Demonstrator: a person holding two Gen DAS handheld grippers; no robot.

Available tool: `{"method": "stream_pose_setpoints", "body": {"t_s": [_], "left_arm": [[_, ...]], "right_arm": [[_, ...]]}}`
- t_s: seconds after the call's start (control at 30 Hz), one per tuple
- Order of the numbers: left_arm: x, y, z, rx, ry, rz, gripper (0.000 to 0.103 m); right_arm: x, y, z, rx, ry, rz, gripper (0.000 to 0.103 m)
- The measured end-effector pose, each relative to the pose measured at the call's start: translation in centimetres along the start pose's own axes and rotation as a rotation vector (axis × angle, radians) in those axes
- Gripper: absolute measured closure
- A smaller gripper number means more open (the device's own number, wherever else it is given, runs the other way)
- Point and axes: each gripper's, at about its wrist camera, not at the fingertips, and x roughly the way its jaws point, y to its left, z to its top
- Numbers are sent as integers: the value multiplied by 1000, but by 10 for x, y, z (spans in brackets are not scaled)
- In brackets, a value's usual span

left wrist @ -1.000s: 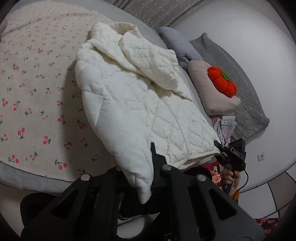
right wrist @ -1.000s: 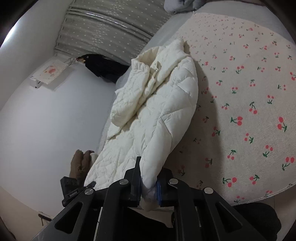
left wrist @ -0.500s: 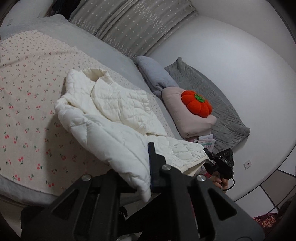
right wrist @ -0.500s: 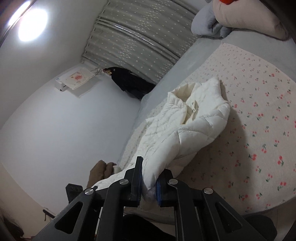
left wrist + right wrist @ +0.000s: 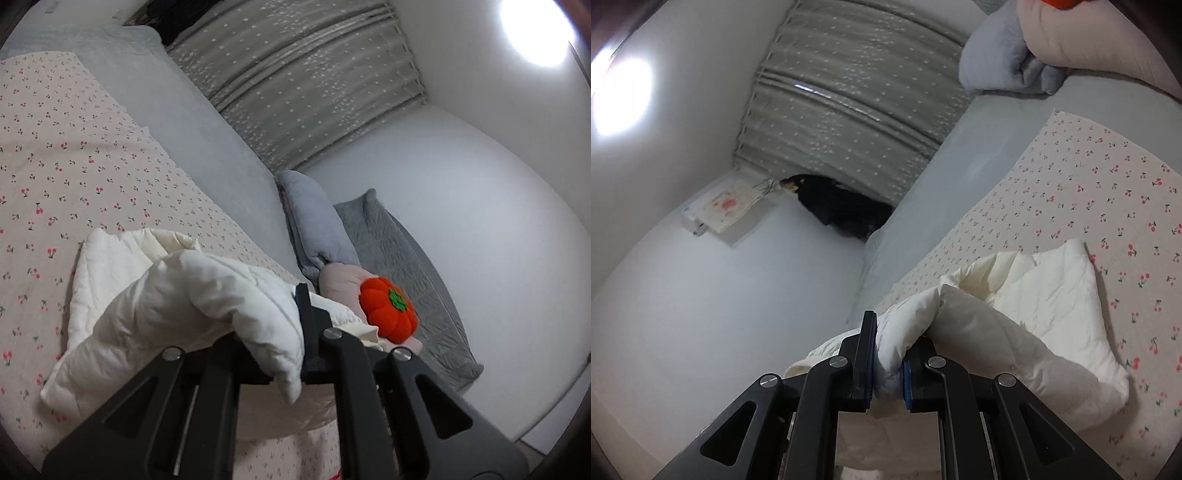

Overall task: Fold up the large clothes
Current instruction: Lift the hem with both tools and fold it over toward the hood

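Note:
A white quilted jacket [image 5: 173, 295] lies on the cherry-print bed sheet [image 5: 74, 155]. My left gripper [image 5: 280, 350] is shut on one lower corner of the jacket and holds it lifted and folded over toward the collar end. My right gripper [image 5: 888, 358] is shut on the other lower corner of the jacket [image 5: 1034, 306], also lifted above the sheet [image 5: 1108, 192]. The raised hem hides the jacket's middle part in both views.
An orange pumpkin cushion [image 5: 388, 314] sits on a pink pillow [image 5: 343, 277] beside a grey pillow [image 5: 317, 225] and a grey quilted blanket [image 5: 406, 258]. Grey curtains [image 5: 295, 81] hang behind the bed. A dark garment [image 5: 838, 206] lies by the wall.
Both grippers have lifted the jacket's lower edge and carried it forward over the body toward the collar. The views have tilted up toward the curtains and wall.

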Motion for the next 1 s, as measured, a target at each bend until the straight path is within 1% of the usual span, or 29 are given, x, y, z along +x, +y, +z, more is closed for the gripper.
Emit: {"method": "stream_pose_setpoints", "body": {"t_s": [0.07,0.17,0.23,0.27,0.3,0.33,0.4,0.47,0.5,0.53,0.6,0.67,0.73,0.8,0.83,0.87,0.9,0.93,0.97,1.0], "left_arm": [[35,17,13,-47,-10,59,92],[85,46,28,-63,-11,165,92],[114,65,31,-32,-5,237,90],[129,75,31,-11,7,289,90],[141,85,29,-1,13,330,90],[152,95,27,17,16,363,87],[167,112,19,63,17,415,87],[177,123,9,147,0,445,87],[181,128,5,172,-3,448,87],[183,132,3,178,-8,441,87],[184,141,4,153,-15,423,87],[184,144,4,139,-9,419,87],[178,136,1,162,-7,410,86],[174,126,2,193,3,408,81],[171,120,3,208,1,401,76],[166,112,4,229,-4,392,70],[162,105,4,247,-9,381,59],[156,96,4,267,-14,370,49],[150,86,3,298,-27,380,30],[143,74,0,342,-59,404,23]], "right_arm": [[35,-15,13,31,-10,-59,92],[77,-38,26,52,-18,-160,92],[102,-57,30,55,-24,-235,92],[113,-69,32,71,-27,-263,91],[121,-80,33,89,-24,-284,91],[129,-93,33,110,-21,-307,91],[141,-112,31,121,-20,-341,91],[148,-120,27,70,-36,-378,91],[151,-120,25,36,-44,-397,91],[153,-121,21,2,-53,-410,91],[158,-125,15,-51,-62,-427,91],[157,-131,12,-43,-68,-419,91],[153,-126,10,-65,-67,-423,91],[146,-110,8,-135,-56,-443,84],[144,-103,7,-173,-54,-447,81],[139,-93,5,-212,-56,-446,76],[134,-83,3,-249,-59,-445,67],[128,-73,2,-282,-67,-447,62],[122,-61,0,-316,-83,-459,48],[117,-48,-2,-359,-112,-479,37]]}}
